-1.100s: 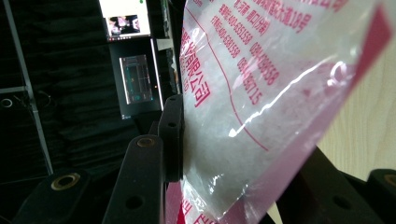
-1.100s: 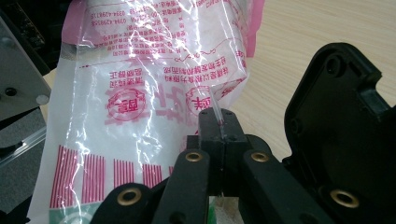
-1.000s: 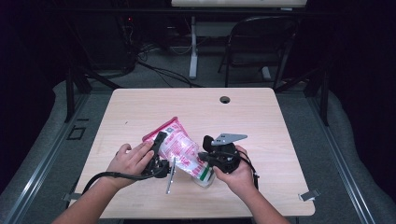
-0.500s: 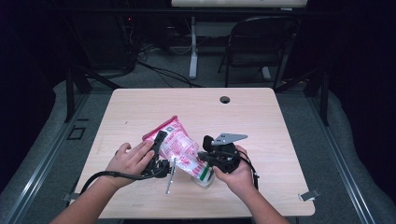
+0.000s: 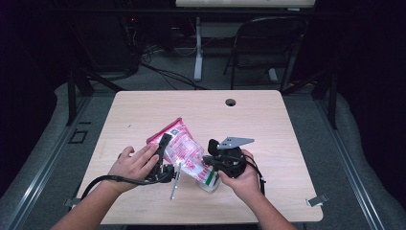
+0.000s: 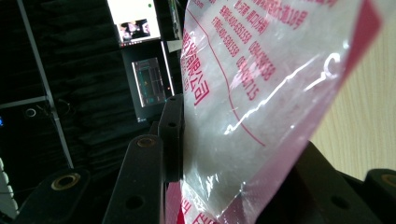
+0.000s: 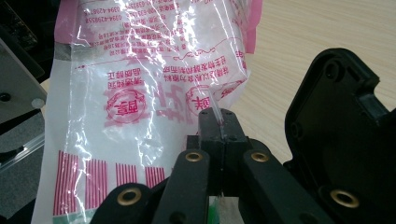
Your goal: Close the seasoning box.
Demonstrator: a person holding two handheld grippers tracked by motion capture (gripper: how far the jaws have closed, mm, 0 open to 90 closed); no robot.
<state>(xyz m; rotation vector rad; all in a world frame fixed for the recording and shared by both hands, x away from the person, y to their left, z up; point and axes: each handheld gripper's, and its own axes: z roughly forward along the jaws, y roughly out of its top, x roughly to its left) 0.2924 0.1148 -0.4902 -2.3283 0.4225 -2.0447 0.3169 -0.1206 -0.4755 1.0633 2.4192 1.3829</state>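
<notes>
Wooden table (image 5: pixel 143 110), crinkled red-printed clear bag (image 5: pixel 184 148), perhaps powder-filled

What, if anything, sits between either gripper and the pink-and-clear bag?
Nothing visible does. The left gripper has the bag between its jaws, and the right gripper is pinched shut on the bag's edge, so both are already on it, above the table.

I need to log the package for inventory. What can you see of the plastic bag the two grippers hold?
The plastic bag is clear film with pink edges, red print and stripes, holding something white. It lies slanted, low over the wooden table. The left gripper clamps one side; the right gripper pinches a thin fold at its other end.
</notes>
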